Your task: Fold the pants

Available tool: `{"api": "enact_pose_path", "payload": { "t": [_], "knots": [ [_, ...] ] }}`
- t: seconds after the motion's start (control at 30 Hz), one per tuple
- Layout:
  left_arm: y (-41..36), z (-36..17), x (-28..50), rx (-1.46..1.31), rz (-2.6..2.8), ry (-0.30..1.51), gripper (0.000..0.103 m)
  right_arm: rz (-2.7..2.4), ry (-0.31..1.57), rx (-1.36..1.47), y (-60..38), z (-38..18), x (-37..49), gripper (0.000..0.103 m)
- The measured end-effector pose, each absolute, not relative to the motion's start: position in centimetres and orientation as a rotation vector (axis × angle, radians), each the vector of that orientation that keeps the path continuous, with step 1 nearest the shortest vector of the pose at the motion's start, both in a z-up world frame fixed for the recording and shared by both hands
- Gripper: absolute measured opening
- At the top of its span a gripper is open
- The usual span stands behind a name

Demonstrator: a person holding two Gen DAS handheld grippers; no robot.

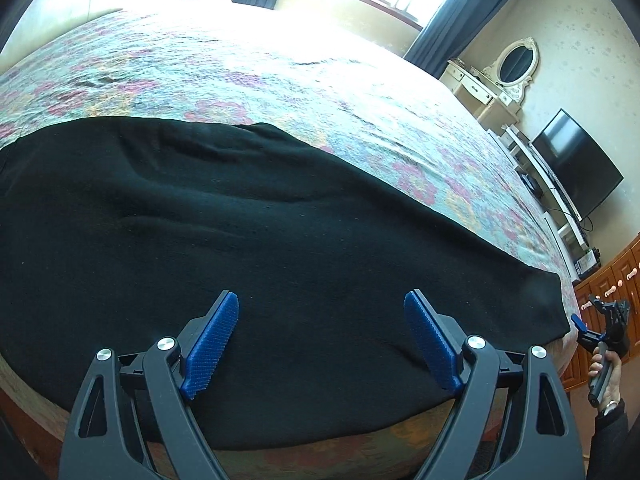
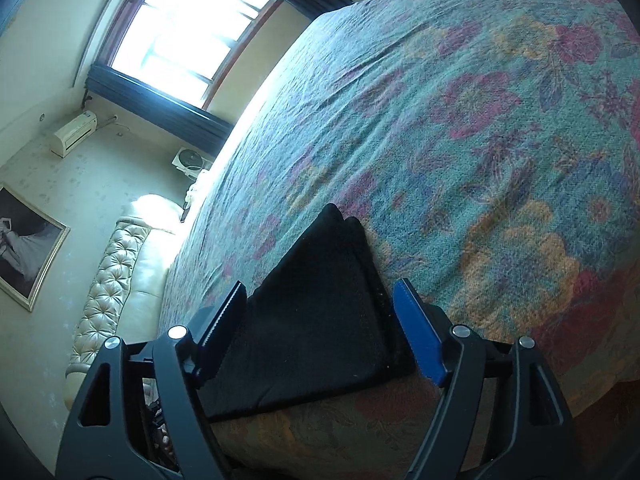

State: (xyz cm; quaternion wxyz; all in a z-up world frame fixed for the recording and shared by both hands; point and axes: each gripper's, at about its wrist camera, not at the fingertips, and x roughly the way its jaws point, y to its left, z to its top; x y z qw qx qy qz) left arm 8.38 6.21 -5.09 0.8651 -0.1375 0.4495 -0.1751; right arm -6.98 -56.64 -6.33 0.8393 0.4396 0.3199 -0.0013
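Observation:
Black pants (image 1: pixel 256 248) lie flat along the near edge of a bed with a floral cover (image 1: pixel 280 76). My left gripper (image 1: pixel 322 312) is open, its blue pads (image 1: pixel 212 344) spread wide just above the pants near the bed's edge. In the right wrist view one end of the pants (image 2: pixel 316 312) shows as a layered black wedge on the floral cover (image 2: pixel 460 140). My right gripper (image 2: pixel 320 304) is open with its jaws either side of that end. The right gripper also shows in the left wrist view (image 1: pixel 600 328), held in a hand beyond the pants' right end.
A padded headboard (image 2: pixel 116 280) stands at one end of the bed. A window with dark curtains (image 1: pixel 460 12) is on the far side. A dressing table with an oval mirror (image 1: pixel 516 64), a television (image 1: pixel 576 164) and wooden cabinets (image 1: pixel 616 280) stand to the right.

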Motion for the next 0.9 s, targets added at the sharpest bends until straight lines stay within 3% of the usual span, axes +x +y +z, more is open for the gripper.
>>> {"api": "enact_pose_path", "payload": {
  "t": [0.2, 0.27, 0.43, 0.63, 0.9],
  "knots": [
    [7.0, -6.2, 8.8, -0.314, -0.462, 0.927, 0.085, 0.057, 0.804, 0.952, -57.8, -9.2, -3.4, 0.076],
    [6.5, -6.4, 8.8, -0.279, -0.480, 0.921, 0.089, 0.104, 0.808, 0.977, -57.8, -9.4, -3.1, 0.082],
    [6.7, -7.1, 8.6, -0.260, -0.493, 0.905, 0.091, 0.272, 0.893, 0.983, -56.4, -9.7, -1.5, 0.084],
    [7.1, -7.5, 8.6, -0.292, -0.540, 0.886, 0.092, 0.268, 0.823, 1.055, -58.3, -10.0, -0.7, 0.084],
    [7.3, -7.7, 9.2, -0.324, -0.590, 0.919, 0.097, 0.464, 1.005, 0.939, -54.8, -10.0, 0.1, 0.084]
  ]
}}
